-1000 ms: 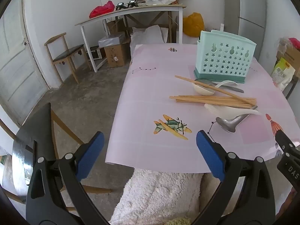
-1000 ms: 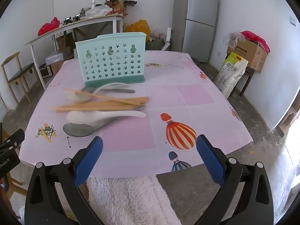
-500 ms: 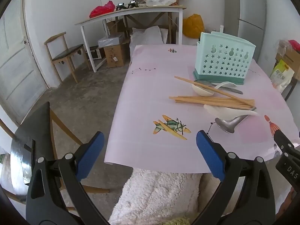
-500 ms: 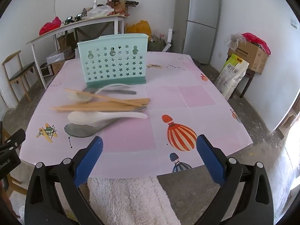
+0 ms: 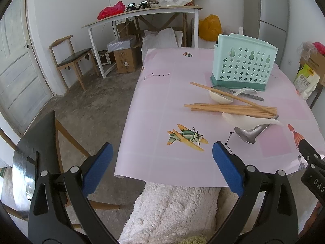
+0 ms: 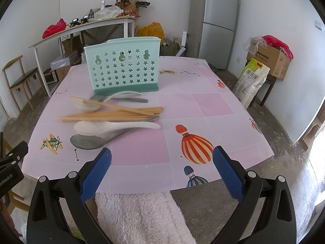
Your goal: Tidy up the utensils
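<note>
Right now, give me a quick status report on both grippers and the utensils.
Left gripper open, empty. Right gripper open, empty. Chopsticks and spoons piled loose before the teal holder. Nothing blocking.

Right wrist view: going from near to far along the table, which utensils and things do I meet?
Metal spoon → white spoon → chopstick bundle → turquoise utensil holder.

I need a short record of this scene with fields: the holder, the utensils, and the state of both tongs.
holder: mint utensil holder upright on the table, nothing visible inside
chopsticks: wooden chopsticks loose in front of it
spoons: two white spoons, two metal spoons, all lying flat
left tongs: open, empty
right tongs: open, empty
progress: nothing sorted yet
</note>
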The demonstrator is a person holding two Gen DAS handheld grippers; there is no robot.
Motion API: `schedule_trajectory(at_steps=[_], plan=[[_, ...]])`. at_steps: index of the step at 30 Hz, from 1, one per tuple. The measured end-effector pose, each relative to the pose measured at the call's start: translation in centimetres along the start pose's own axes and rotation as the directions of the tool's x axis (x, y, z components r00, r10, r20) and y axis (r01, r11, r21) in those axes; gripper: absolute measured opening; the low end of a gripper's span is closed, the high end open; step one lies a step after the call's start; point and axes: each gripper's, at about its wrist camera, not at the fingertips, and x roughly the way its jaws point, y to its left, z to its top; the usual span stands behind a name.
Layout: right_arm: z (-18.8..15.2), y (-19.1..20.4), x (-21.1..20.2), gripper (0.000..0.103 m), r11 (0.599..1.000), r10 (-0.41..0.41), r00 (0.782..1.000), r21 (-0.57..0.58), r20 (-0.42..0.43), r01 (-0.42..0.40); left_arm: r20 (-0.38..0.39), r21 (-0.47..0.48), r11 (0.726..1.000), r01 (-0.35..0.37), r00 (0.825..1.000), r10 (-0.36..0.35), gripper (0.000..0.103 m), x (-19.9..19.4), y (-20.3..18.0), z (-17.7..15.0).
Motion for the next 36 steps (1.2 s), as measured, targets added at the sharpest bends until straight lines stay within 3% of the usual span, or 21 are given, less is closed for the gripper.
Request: schedule_trajectory(at_steps=[36], plan=[[0.09, 0.16, -0.03, 0.097, 1.000, 0.005, 1.000, 0.003, -0.001, -0.005, -0.036, -0.009, 1.000, 0.001, 0.999, -0.002, 0.095, 0.91, 0.04, -0.44]])
